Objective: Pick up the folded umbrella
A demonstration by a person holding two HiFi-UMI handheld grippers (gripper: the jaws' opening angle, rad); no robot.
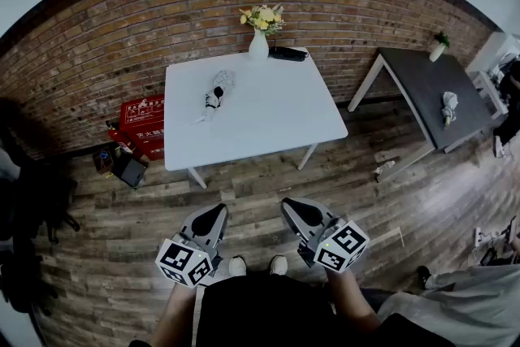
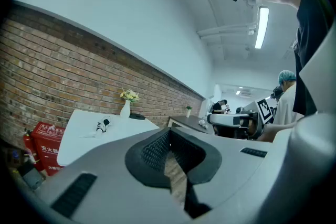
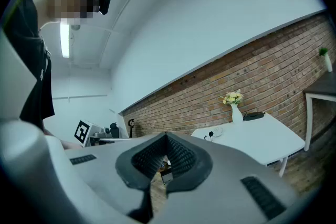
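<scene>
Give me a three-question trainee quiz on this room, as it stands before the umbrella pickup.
1. True or false: the folded umbrella lies on the white table.
2. What stands at the white table's far edge? A) a kettle B) a vase of flowers C) a laptop
3. Fill in: the right claw, held near the person's body, is ___ and has nothing in it.

Key: 1 true; 2 B; 3 shut.
</scene>
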